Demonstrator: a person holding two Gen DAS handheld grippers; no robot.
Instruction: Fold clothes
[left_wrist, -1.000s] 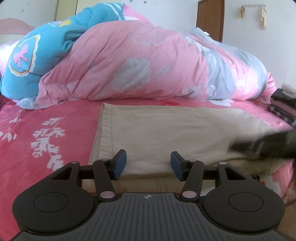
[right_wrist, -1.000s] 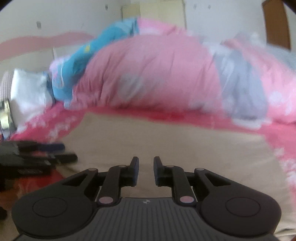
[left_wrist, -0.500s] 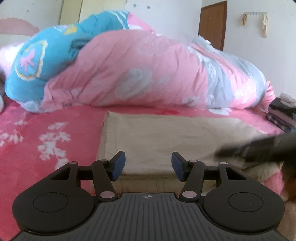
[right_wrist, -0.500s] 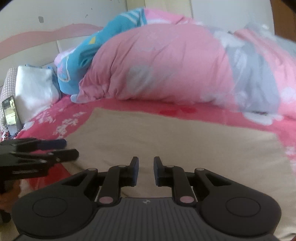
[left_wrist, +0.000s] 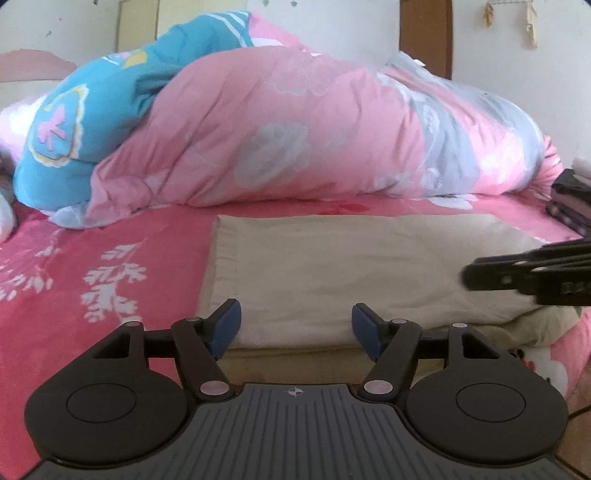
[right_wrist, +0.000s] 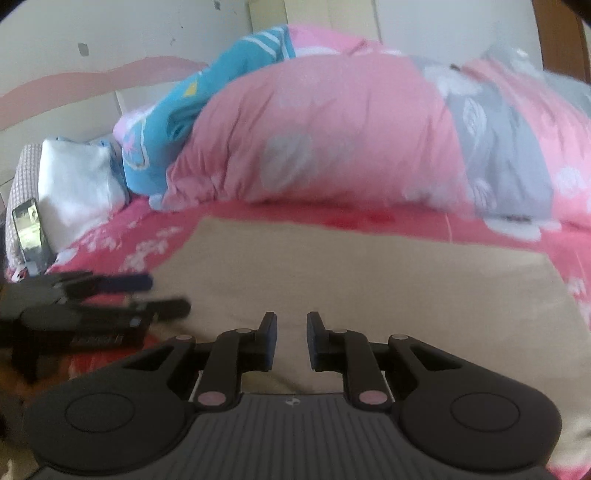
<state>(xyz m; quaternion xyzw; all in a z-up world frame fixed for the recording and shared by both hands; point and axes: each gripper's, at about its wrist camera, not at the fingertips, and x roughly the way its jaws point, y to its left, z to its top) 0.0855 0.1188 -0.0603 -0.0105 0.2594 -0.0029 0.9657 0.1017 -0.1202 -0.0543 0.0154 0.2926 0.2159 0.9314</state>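
A beige garment (left_wrist: 351, 266) lies folded flat on the pink bed, its near edge doubled over thicker layers. My left gripper (left_wrist: 295, 326) hovers at that near edge, left of middle; its jaws are opening and nothing is between the blue pads. The right gripper (right_wrist: 291, 339) hangs over the garment (right_wrist: 369, 280) near its front edge, with a narrow gap between its pads and no cloth pinched. Each gripper shows in the other's view: the right gripper (left_wrist: 469, 275) at the right side, the left gripper (right_wrist: 166, 295) at the left, its fingers apart.
A big pink and grey quilt (left_wrist: 295, 129) and a blue one (left_wrist: 92, 122) pile up behind the garment. A phone (right_wrist: 31, 232) leans on a white pillow (right_wrist: 74, 184) at far left. Dark folded clothes (left_wrist: 572, 203) sit at right. Flowered pink sheet (left_wrist: 92, 295) lies left of the garment.
The left gripper's jaws have spread wider apart. The right gripper's gap is unchanged, and it has lifted slightly over the garment.
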